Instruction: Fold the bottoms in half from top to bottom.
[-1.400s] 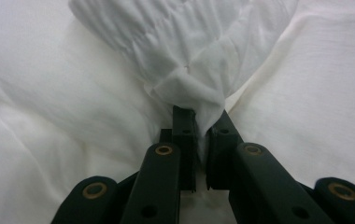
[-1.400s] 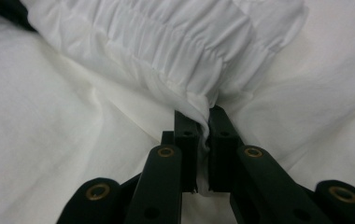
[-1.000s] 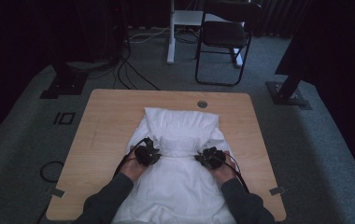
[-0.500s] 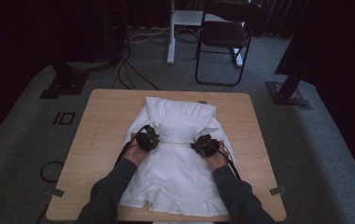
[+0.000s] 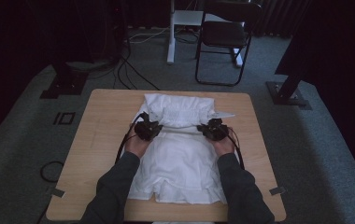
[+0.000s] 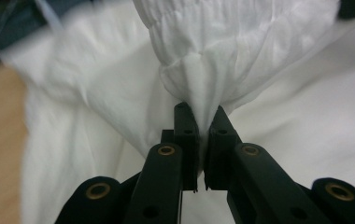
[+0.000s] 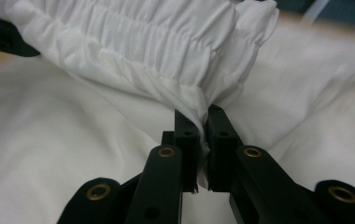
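Both tongs are busy: the left tongs point(image 6: 202, 122) and right tongs point(image 7: 201, 122) each pinch the white garment point(image 5: 180, 158) at its gathered band, folding it over the cloth between them on the counter point(image 5: 96, 140). Fold looks half done; laying flat remains.

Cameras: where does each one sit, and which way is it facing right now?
High view: above the person's side, looking forward and down at the table; forearms, left claw and right claw show.
Left gripper view: on the left claw, looking along its jaws, shut on the white garment.
Right gripper view: on the right claw, jaws shut on the garment's gathered band.
Shared: the garment.
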A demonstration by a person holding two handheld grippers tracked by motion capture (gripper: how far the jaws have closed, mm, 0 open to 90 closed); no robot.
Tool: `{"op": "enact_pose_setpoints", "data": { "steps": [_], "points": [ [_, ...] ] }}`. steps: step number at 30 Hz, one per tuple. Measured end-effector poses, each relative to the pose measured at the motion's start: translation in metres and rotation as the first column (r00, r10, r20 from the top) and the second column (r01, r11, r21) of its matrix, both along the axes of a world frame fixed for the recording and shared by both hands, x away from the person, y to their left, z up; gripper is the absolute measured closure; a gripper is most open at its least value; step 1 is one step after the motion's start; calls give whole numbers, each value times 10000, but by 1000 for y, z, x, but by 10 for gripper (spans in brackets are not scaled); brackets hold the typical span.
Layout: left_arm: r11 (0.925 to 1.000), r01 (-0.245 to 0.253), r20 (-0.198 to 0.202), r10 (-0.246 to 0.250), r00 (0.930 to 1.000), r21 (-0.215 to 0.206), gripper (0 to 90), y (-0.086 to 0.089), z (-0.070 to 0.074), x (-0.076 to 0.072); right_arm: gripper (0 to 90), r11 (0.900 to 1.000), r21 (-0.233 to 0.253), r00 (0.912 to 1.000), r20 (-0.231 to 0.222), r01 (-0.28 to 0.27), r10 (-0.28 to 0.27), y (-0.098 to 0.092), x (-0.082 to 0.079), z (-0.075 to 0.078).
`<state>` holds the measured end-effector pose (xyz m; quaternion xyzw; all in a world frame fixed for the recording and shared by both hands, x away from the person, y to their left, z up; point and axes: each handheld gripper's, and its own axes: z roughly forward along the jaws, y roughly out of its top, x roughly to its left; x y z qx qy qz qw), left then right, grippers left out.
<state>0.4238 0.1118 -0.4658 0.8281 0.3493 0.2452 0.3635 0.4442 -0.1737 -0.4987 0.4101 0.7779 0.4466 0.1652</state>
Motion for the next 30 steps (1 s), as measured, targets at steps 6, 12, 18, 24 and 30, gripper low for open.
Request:
{"op": "enact_pose_setpoints", "data": {
  "steps": [6, 12, 18, 24, 30],
  "points": [
    [9948, 551, 1212, -444, 9916, -861, 869, 9, 42, -38, 851, 9977, 601, 9865, 1622, -320, 219, -12, -30, 53],
    [9922, 828, 375, -796, 9961, -932, 862, 23, 11, -64, 850, 9942, 46, 9891, 1012, -1077, 1067, -6, -69, 36],
    [9951, 834, -1287, -896, 9876, -525, 844, 25, -56, -77, 844, 9843, -937, 9884, -437, -1493, 1457, 4, -86, -25],
    [9966, 796, -1695, -822, 9821, -221, 784, 22, -87, -85, 820, 9797, -1411, 9863, -1032, -1427, 1288, 7, -91, -58],
    [9956, 772, -2056, -864, 9748, -523, 560, 28, -70, -86, 508, 9855, -499, 9740, -1685, -1619, 1515, 1, -89, -52]
  ]
}}
